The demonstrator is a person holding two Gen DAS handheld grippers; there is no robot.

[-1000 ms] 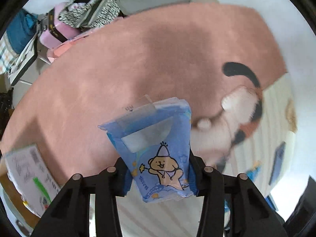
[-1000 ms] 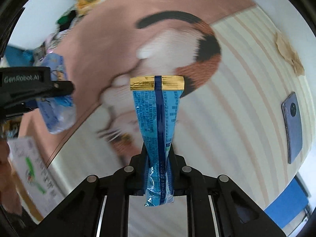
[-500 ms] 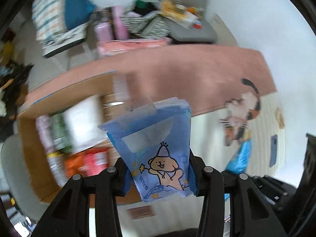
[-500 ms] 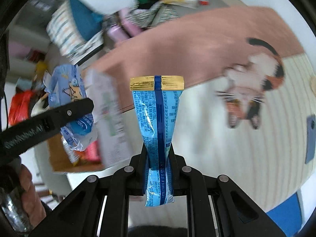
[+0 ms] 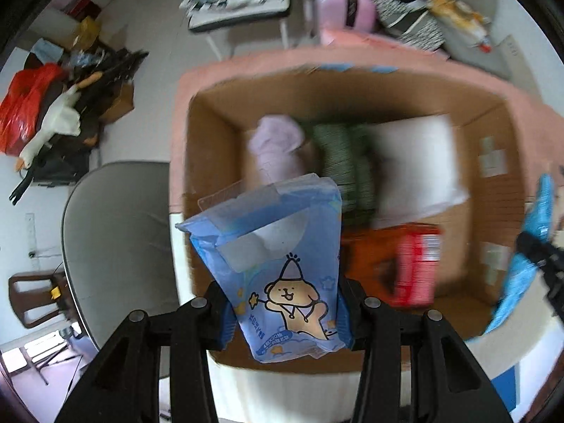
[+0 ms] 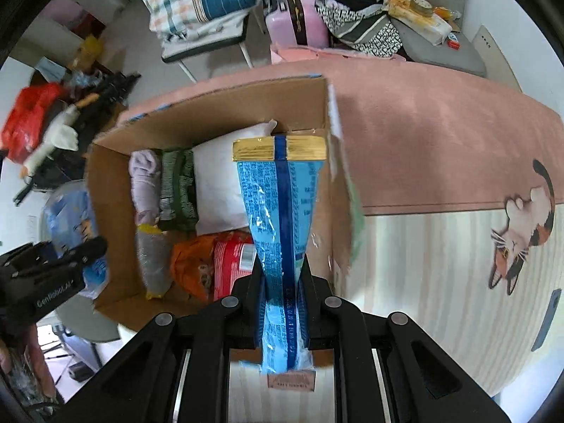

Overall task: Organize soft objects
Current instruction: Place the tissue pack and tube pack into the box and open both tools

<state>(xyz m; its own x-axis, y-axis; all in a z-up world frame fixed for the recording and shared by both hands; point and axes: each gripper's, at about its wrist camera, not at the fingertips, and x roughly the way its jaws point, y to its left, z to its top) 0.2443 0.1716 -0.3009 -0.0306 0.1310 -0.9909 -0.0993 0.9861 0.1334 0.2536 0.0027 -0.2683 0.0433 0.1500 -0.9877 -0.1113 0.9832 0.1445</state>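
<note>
A blue tissue pack printed with a cartoon bear is pinched between the fingers of the left gripper and is held above the near left corner of an open cardboard box. A light-blue snack bag with a gold top seam is clamped upright in the right gripper, over the near right part of the same box, close to its right wall.

Inside the box, a rolled lilac cloth is seen at the far left, a green knit roll just beside it, and a white pillow next to that, against the far wall. Along the near side a clear packet with yellow ends, an orange bag and a red packet are lined up side by side.

The box is set at the left edge of a pink rug, whose striped part carries a calico cat picture. A grey chair is seen just beside the box on its left. The left-wrist view is motion-blurred.
</note>
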